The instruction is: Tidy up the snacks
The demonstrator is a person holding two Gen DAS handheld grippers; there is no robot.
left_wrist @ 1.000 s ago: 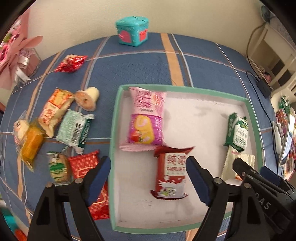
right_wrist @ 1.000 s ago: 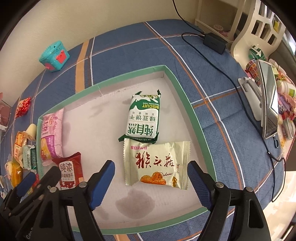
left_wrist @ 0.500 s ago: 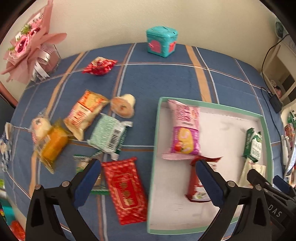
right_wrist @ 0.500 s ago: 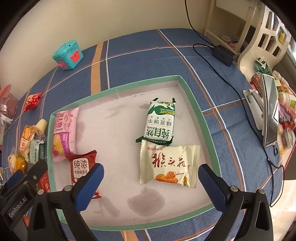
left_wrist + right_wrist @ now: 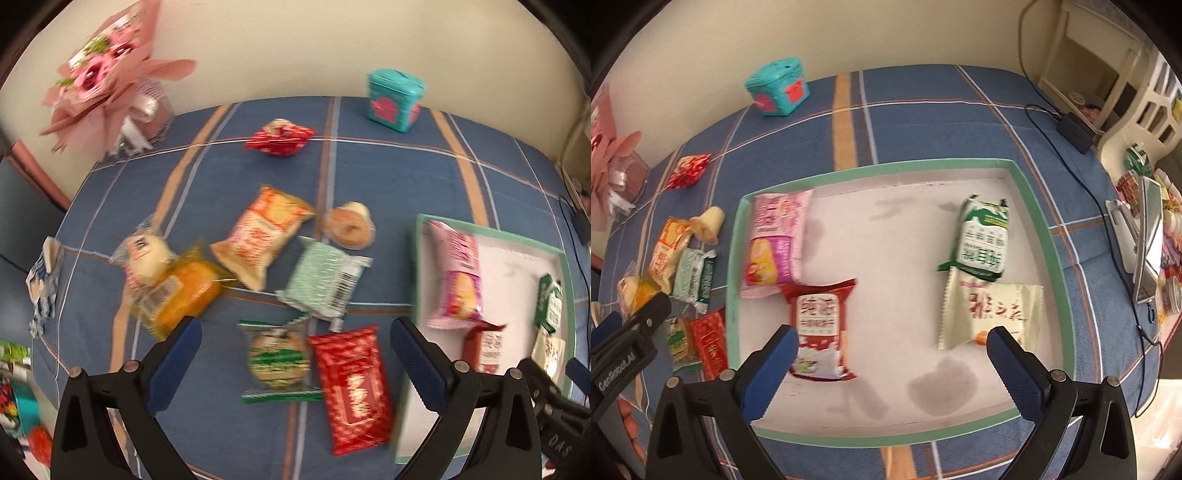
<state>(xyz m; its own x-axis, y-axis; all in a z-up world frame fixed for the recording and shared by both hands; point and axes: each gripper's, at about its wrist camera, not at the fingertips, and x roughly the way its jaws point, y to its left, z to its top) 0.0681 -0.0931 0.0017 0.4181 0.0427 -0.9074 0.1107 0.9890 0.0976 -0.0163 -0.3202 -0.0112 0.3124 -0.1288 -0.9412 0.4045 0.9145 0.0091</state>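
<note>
left wrist view: left gripper [image 5: 295,362] spread wide, empty, above loose snacks [image 5: 258,236] mid-frame on a blue plaid cloth [image 5: 388,166]; pink bouquet [image 5: 99,77] upper left. right wrist view: right gripper [image 5: 890,354] spread, empty, over the green-rimmed tray [image 5: 882,170] holding four packets [image 5: 984,236]; cable [image 5: 1104,206] at right.

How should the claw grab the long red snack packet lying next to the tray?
Probably from above, pinching the long red packet across its narrow middle. It lies flat with the tray wall close on one side and the green-striped cookie on the other, so descend carefully.
</note>
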